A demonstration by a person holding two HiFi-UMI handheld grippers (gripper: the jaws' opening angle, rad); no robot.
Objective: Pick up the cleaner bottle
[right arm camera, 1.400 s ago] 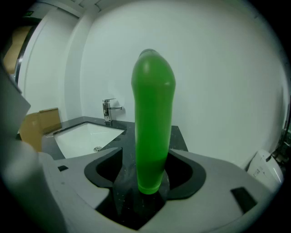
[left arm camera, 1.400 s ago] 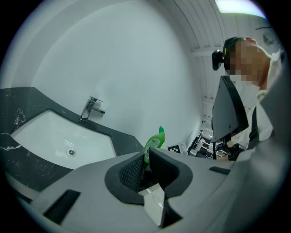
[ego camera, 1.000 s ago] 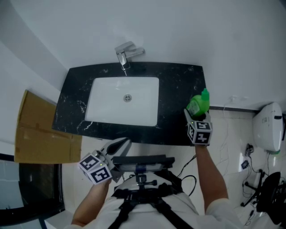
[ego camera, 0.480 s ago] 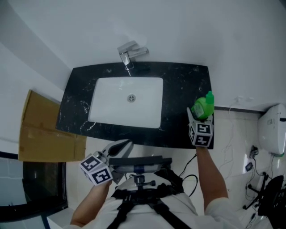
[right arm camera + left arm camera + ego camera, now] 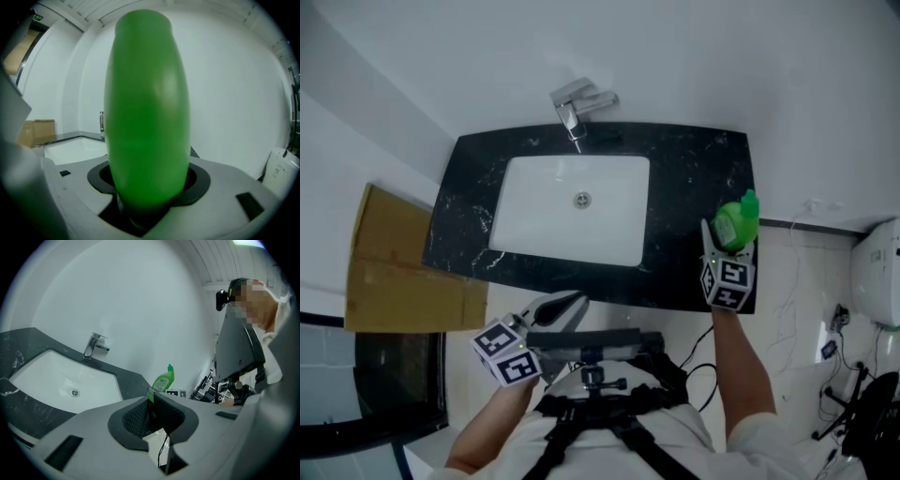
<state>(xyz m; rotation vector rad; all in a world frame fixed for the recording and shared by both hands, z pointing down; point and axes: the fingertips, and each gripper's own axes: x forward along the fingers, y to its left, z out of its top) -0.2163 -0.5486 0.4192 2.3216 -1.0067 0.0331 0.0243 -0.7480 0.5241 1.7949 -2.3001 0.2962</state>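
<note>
Where the white wall (image 5: 675, 56) meets it, a black counter (image 5: 694, 187) veined with white runs ahead of both pairs of jaws, and a white basin (image 5: 544, 216) is sunk into it, lying ahead of the left jaws and off to the left of the right ones. Further left of the left jaws, past the counter's end, lies a flat brown cardboard box (image 5: 394, 262); whether anything is in it cannot be told. Pinched between the jaws of the right gripper (image 5: 727, 253) is the green bottle (image 5: 737, 221), which stands upright above the counter's right front corner with its capped neck pointing away from the person; no view shows whether its base touches the stone. In the right gripper view the bottle's smooth green body (image 5: 147, 108) fills the middle, and the jaws of the right gripper (image 5: 145, 206) close round its lower part, one on each side. From the left gripper view the bottle (image 5: 162, 379) shows just beyond the jaw tips, bearing a pale label too small to read. Jaws pressed together with nothing between them, the left gripper (image 5: 152, 397) is held low, short of the counter's front edge (image 5: 567, 300). A chrome tap (image 5: 577, 108) stands at the basin's far rim, and a small round drain (image 5: 582, 199) sits in the basin floor.
</note>
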